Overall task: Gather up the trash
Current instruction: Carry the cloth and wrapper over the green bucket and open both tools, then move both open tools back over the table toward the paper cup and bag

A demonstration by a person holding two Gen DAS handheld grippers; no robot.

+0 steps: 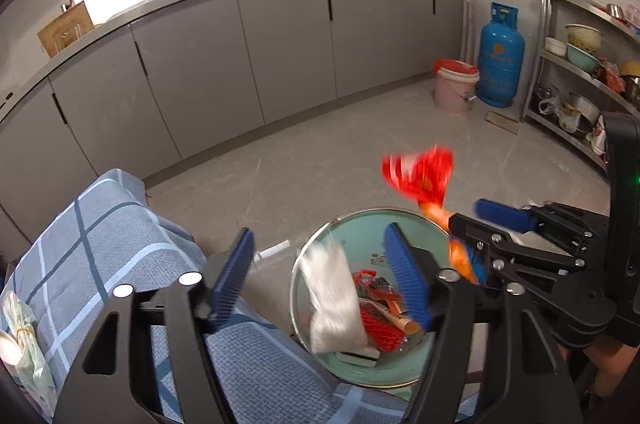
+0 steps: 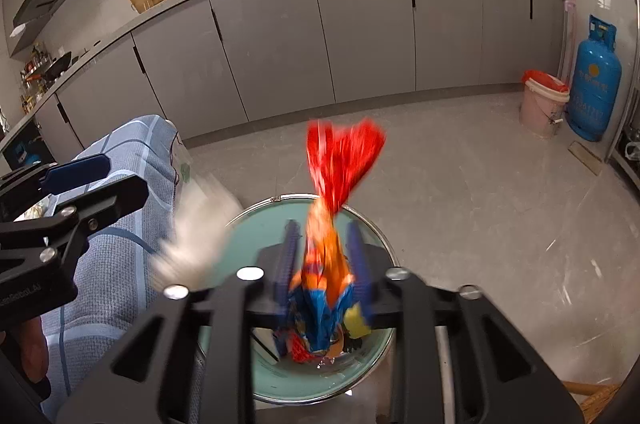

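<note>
We hold both grippers over a round pale-green bin (image 1: 360,236) that stands on the floor beside a surface covered with a blue checked cloth (image 1: 100,244).

Our left gripper (image 1: 320,272) has its jaws wide apart with nothing pressed between them. Just past its fingers, a white crumpled piece of trash (image 1: 332,300), blurred, is inside the bin's mouth against the near left wall. Red netting (image 1: 380,332) and other scraps lie at the bottom.

Our right gripper (image 2: 325,264) has its jaws partly open. A snack wrapper (image 2: 326,256), orange and blue with a red top, stands upright between the blue fingers (image 2: 360,260); it is blurred, and we cannot tell whether the pads touch it. It is above the bin's opening.

Grey cabinets (image 1: 280,44) run along the far wall, with a pink bucket (image 1: 454,88) and a blue gas cylinder (image 1: 500,60) near them.
</note>
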